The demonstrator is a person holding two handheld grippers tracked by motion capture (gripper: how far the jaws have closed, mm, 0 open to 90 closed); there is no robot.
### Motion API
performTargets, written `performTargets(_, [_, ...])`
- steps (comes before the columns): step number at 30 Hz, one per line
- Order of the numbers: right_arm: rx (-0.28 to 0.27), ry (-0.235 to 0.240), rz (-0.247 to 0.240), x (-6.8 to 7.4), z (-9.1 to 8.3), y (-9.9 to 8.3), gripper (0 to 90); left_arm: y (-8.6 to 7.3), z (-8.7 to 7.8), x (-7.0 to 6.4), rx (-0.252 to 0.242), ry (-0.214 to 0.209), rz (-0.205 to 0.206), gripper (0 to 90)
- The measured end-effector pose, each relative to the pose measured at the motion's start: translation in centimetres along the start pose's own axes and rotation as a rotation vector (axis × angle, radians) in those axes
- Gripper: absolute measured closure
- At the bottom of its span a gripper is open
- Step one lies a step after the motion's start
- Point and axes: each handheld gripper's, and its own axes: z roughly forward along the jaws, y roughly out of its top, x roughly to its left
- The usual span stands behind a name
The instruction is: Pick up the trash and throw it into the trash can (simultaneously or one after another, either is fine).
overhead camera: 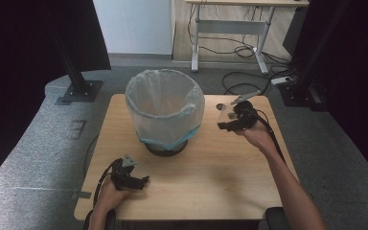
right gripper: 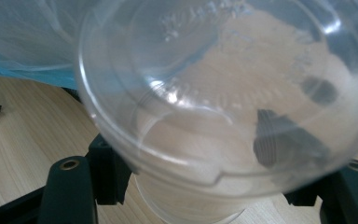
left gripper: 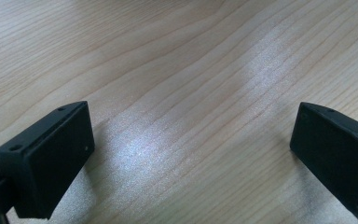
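Fingers: my left gripper rests on the table w/ jaws spread wide, nothing between them. My right gripper is clamped on a clear plastic cup, held above the table just beside the lined bin, mouth tipped toward the camera. Risk, as I judge it: thin wall could buckle or slip from the pads; if let go short of the rim, cup lands outside the bin.
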Motion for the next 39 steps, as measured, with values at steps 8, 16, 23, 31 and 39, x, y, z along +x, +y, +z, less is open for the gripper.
performTargets(8, [-0.009, 0.014, -0.005, 0.0, -1.2, 1.6, 31.0, 0.0, 0.0, 0.0, 0.001, -0.001, 0.0, 0.0])
performTargets(16, [-0.01, 0.021, -0.024, 0.4, -2.9, 3.9, 31.1, 0.0, 0.0, 0.0, 0.001, -0.001, 0.0, 0.0])
performTargets(23, [-0.018, 0.034, -0.033, 0.6, -4.1, 5.7, 31.1, 0.0, 0.0, 0.0, 0.001, -0.001, 0.0, 0.0])
performTargets(31, [-0.009, 0.038, -0.035, 0.7, -5.0, 7.5, 31.1, 0.0, 0.0, 0.0, 0.002, -0.002, 0.0, 0.0])
performTargets(39, [-0.021, 0.042, -0.046, 1.0, -6.2, 9.5, 31.1, 0.0, 0.0, 0.0, 0.001, -0.001, 0.001, 0.0])
